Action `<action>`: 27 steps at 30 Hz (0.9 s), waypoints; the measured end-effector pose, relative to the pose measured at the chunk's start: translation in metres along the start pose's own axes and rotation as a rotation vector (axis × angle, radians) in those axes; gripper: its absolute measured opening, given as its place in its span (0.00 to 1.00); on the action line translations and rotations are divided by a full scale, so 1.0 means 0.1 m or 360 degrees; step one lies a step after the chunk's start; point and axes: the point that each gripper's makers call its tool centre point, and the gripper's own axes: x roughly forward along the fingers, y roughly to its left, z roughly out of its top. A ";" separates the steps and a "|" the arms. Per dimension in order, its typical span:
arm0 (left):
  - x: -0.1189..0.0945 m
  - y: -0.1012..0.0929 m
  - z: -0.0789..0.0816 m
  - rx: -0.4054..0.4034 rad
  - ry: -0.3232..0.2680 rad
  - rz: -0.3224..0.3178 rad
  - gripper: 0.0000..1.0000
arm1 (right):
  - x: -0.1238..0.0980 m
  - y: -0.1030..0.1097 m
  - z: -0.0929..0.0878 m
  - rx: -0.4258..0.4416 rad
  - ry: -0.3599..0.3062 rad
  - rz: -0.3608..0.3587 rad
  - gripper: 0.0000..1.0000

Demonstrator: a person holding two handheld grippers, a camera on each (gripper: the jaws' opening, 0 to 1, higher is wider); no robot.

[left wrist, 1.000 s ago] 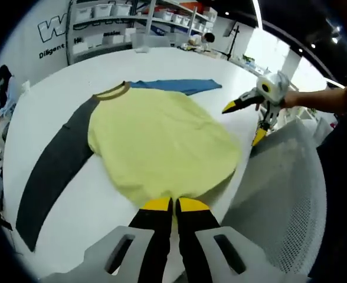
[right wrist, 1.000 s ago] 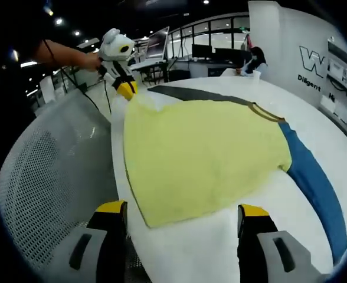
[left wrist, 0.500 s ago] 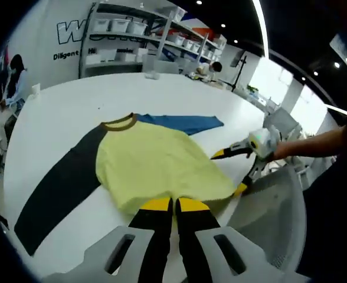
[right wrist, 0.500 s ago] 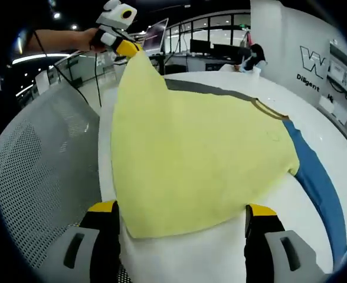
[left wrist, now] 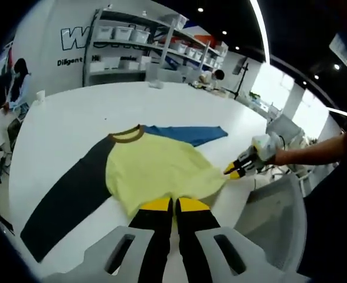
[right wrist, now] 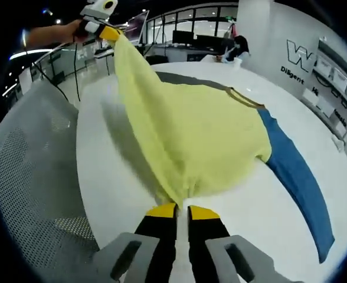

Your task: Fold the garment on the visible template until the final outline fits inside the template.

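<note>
Left gripper [left wrist: 173,204] and right gripper [right wrist: 182,210] each pinch the yellow garment's [right wrist: 203,127] hem, lifted off the table [right wrist: 102,171].

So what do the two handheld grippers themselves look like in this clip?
Both match. The left gripper has pale grey moulded bases with slot cut-outs, black fingers and yellow tips. The right gripper is built the same; in the left gripper view it shows a whitish-grey body. A thin dark cable trails below the left one in the right gripper view.

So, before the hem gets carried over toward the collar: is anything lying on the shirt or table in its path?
Nothing visible does. Both grippers, left and right, pinch the hem of the shirt; the table beyond the collar looks bare.
</note>
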 end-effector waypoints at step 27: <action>0.00 0.07 0.06 -0.0025 -0.0038 0.0014 0.03 | -0.05 0.59 0.18 0.0212 -0.0107 0.0311 0.30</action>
